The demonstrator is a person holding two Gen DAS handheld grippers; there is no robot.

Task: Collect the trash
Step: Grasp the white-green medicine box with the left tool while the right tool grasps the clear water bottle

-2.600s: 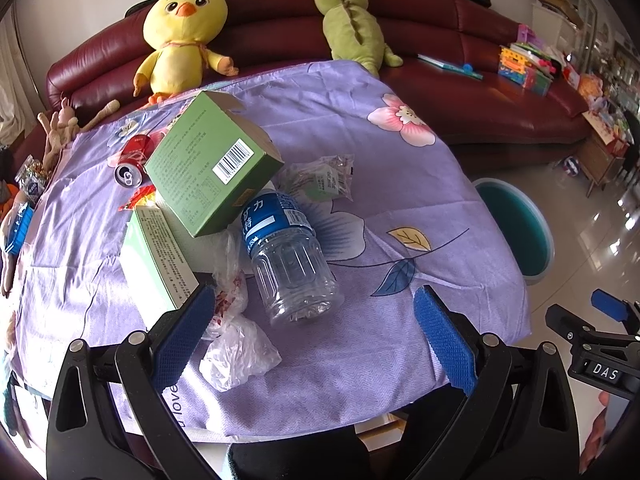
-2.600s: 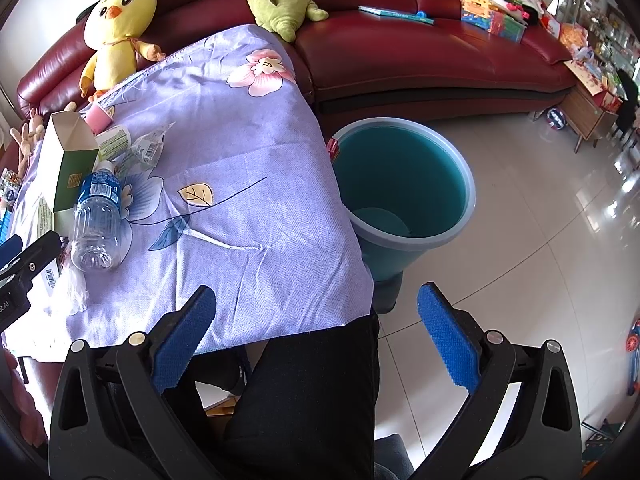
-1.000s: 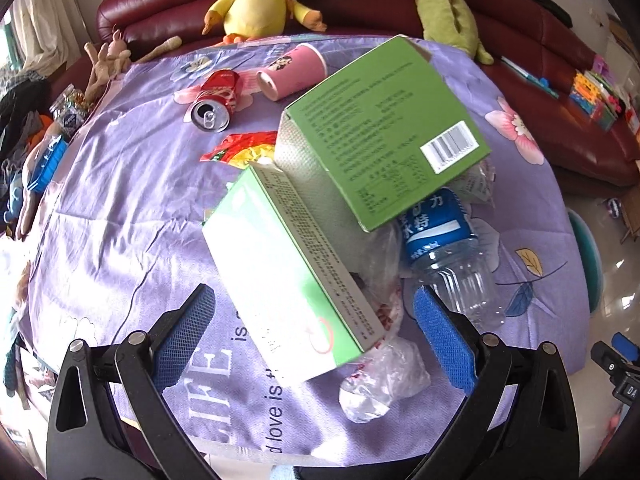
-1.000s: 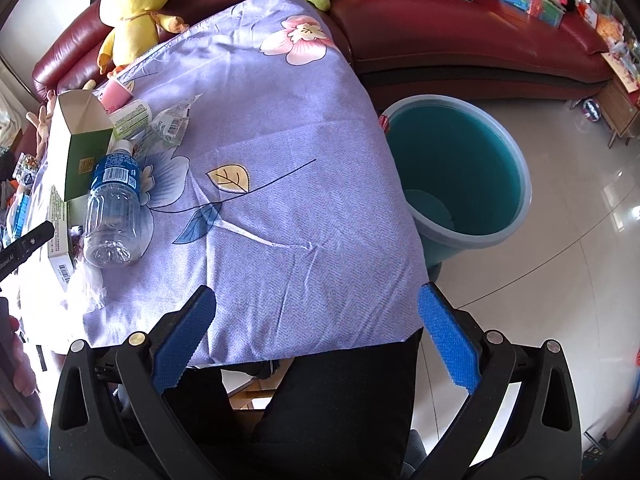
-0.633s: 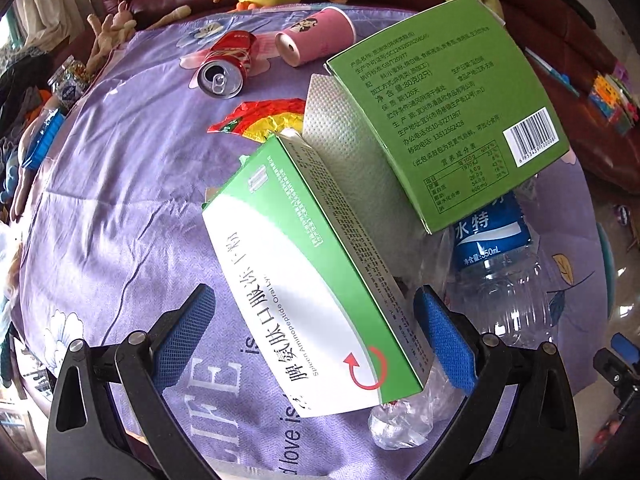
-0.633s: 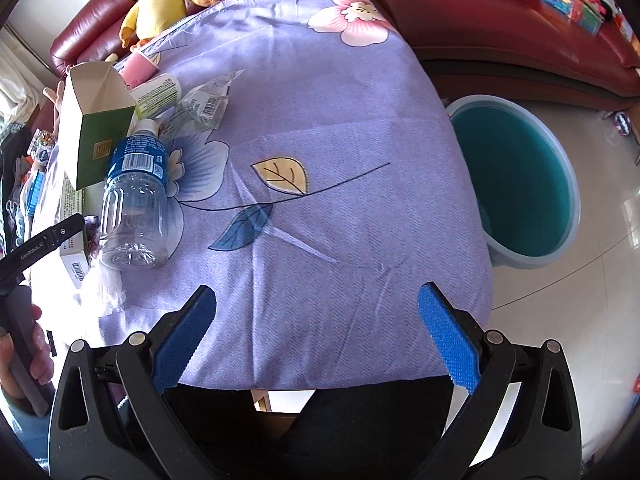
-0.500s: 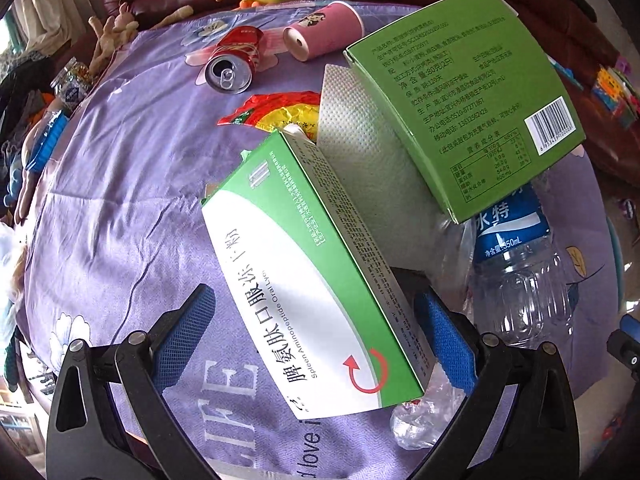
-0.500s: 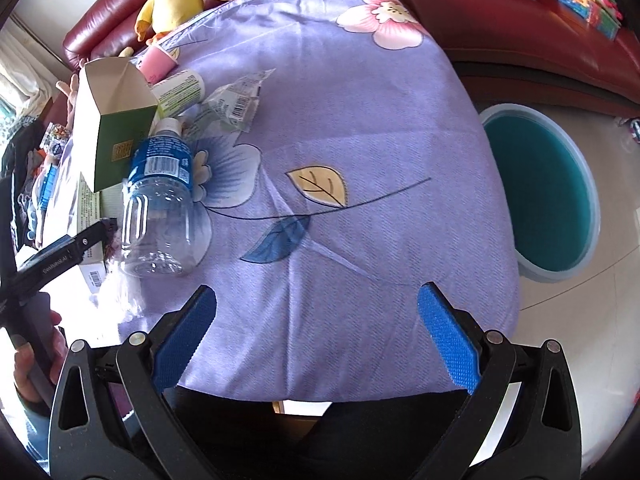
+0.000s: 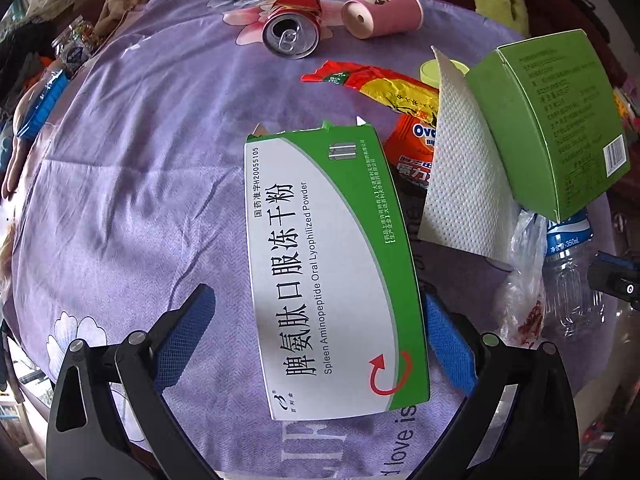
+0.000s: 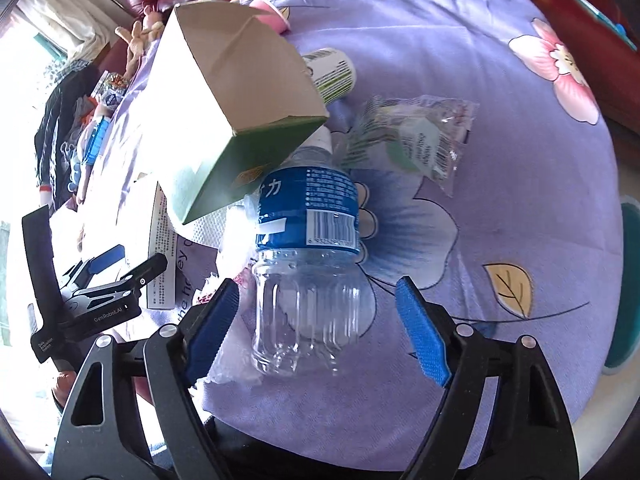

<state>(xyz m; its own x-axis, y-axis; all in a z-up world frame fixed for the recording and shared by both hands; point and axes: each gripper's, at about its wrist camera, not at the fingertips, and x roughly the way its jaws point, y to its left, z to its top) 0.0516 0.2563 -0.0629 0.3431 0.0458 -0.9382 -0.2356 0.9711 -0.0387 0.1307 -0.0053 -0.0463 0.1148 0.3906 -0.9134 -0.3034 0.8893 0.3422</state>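
The left gripper [image 9: 316, 336] points steeply down over the worktop [image 9: 132, 160], which is covered by a purple floral cloth. Its fingers [image 9: 186, 330] stand wide apart. The white-and-green medicine box [image 9: 328, 272] lies between them, long axis running away from the gripper. The right finger sits just beside the box's green edge; whether it touches cannot be told. The left finger is clearly apart from the box, with bare cloth between.

The right gripper [image 10: 318, 328] also points steeply down. Its fingers [image 10: 420, 330] have just been closing but remain wide. The clear plastic bottle [image 10: 308, 264] with a blue label lies on its side between them, base toward the gripper, cap end away. Neither pad presses on the bottle; a gap shows on each side, wider on the right.

Other items on the worktop:
- A green carton [image 9: 556, 128] leans over the bottle's neck, with a white paper towel [image 9: 464, 176] beside it.
- A crumpled plastic bag [image 9: 524, 276] lies between the medicine box and the bottle.
- A red soda can [image 9: 292, 26] and a pink paper cup [image 9: 380, 12] lie on their sides at the far edge.
- A red-and-yellow snack wrapper [image 9: 384, 88] lies beyond the medicine box.
- A clear wrapper [image 10: 416, 136] lies beyond the bottle.
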